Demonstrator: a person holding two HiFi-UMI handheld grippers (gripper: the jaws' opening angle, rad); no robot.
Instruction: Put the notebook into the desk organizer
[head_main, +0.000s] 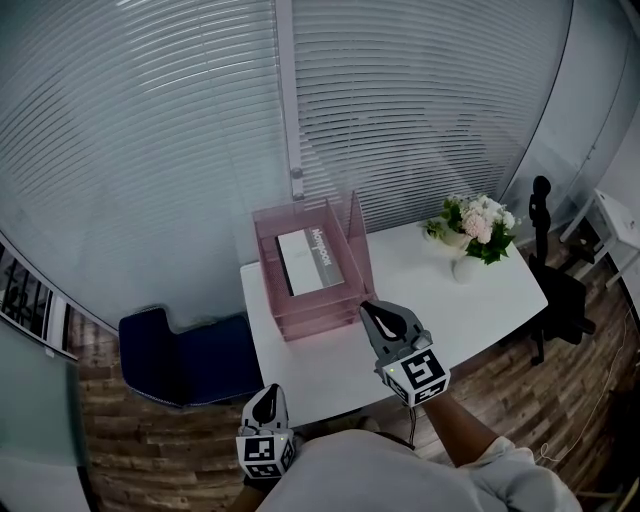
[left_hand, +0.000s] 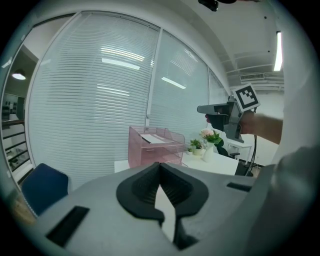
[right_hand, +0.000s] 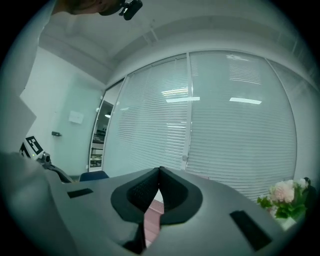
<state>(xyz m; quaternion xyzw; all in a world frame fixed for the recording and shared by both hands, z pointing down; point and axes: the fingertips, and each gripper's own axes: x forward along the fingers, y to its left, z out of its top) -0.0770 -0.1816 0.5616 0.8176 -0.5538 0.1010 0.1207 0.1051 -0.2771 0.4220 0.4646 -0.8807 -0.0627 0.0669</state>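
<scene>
A pink desk organizer (head_main: 357, 238) stands at the back left of the white table (head_main: 470, 310). The notebook (head_main: 308, 260), grey and white, lies flat in its top tray. My right gripper (head_main: 366, 307) hangs just in front of the organizer's right corner, shut, with nothing between its jaws. My left gripper (head_main: 265, 392) is low and close to my body, off the table's front edge, shut and empty too. In the left gripper view the organizer (left_hand: 157, 152) and the notebook (left_hand: 151, 138) stand ahead, with the right gripper (left_hand: 201, 109) raised to their right.
A white vase of pink flowers (head_main: 474, 232) stands at the table's back right. A blue chair (head_main: 180, 355) sits to the table's left and a black chair (head_main: 555, 290) to its right. Window blinds (head_main: 200, 120) close off the back.
</scene>
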